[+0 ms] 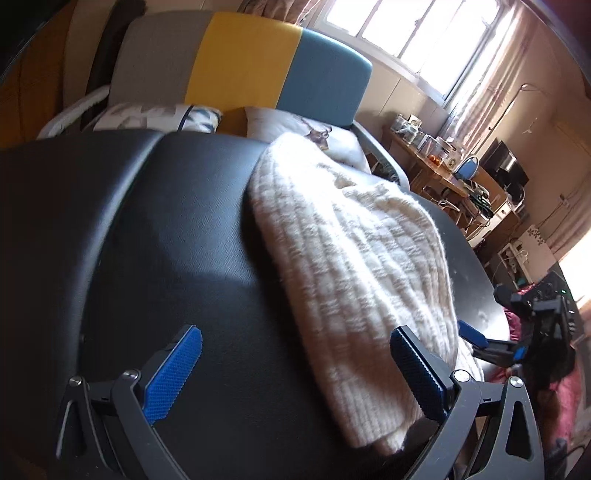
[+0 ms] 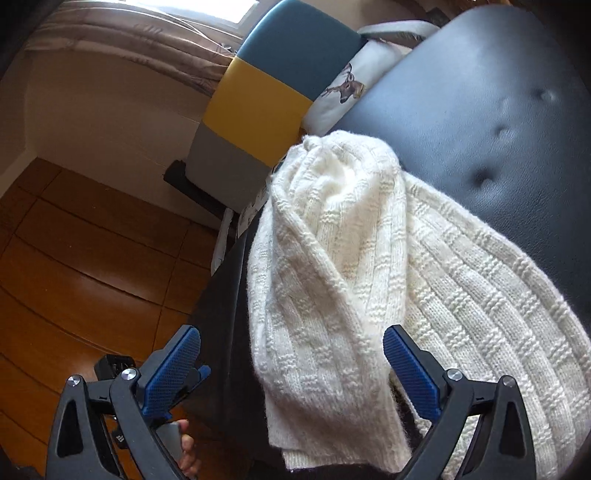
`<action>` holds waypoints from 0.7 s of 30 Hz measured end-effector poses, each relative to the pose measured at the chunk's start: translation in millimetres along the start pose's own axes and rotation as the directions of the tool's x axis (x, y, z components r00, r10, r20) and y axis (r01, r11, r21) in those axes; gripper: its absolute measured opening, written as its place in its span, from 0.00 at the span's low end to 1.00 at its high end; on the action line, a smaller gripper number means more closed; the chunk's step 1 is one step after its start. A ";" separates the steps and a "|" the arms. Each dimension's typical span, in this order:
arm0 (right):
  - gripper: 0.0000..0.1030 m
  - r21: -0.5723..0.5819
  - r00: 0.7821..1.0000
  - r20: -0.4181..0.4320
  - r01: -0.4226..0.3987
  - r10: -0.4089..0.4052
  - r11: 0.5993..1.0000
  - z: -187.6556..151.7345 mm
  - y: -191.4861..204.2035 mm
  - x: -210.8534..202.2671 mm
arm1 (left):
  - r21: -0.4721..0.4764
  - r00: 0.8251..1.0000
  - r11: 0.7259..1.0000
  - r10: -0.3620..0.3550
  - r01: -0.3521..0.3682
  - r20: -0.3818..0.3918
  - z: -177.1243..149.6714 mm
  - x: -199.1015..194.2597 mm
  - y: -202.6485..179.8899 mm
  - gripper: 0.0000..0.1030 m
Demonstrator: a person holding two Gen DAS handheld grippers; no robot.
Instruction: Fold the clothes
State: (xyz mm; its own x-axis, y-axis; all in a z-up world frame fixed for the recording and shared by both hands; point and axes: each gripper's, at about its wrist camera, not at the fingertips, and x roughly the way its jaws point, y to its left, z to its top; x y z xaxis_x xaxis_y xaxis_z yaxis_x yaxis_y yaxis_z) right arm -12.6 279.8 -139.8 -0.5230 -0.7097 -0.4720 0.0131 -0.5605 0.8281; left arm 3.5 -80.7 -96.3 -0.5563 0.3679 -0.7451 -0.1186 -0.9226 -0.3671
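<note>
A white cable-knit sweater (image 1: 354, 266) lies on the black leather surface (image 1: 166, 229), with one sleeve (image 2: 325, 258) folded lengthwise over its body. My left gripper (image 1: 299, 373) is open. Its right finger (image 1: 415, 373) is over the sweater's near edge and its left finger is over bare leather. My right gripper (image 2: 291, 369) is open too and straddles the lower end of the folded sleeve near the surface's edge. In the left wrist view the right gripper (image 1: 480, 339) shows at the sweater's right edge. A hand (image 2: 186, 458) grips a grey handle below.
Behind the leather surface stands a chair back (image 1: 243, 62) in grey, yellow and blue, with printed cushions (image 1: 295, 129) against it. A cluttered wooden desk (image 1: 443, 173) and a bright window (image 1: 417, 29) are at the right. Wood floor (image 2: 74, 258) lies beside the surface and pink fabric (image 1: 565, 391) sits low right.
</note>
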 end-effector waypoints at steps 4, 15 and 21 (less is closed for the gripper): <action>0.38 0.043 0.996 -0.058 0.067 -0.064 0.997 2.3 -12.8 24.3 | 0.003 0.993 0.993 0.120 -0.120 0.009 -14.5 -8.0 25.7 1.00; 0.25 -0.265 0.984 -0.177 -0.025 -0.023 0.964 -13.6 84.8 100.9 | -0.080 0.968 0.966 0.248 -0.245 0.033 -19.3 -31.9 79.5 1.00; 0.29 -0.182 0.971 -0.237 -0.057 0.012 0.982 -20.1 66.7 124.0 | 0.008 0.983 0.983 0.182 -0.182 0.011 -11.3 -35.7 62.6 1.00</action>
State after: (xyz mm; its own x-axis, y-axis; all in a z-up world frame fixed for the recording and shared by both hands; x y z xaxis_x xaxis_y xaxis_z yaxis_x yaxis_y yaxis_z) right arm -59.5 145.8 -149.2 -0.3059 -0.7975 -0.5200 0.1980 -0.5875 0.7846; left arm 25.2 -150.3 -98.9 -0.5775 0.1929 -0.7933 -0.0221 -0.9750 -0.2210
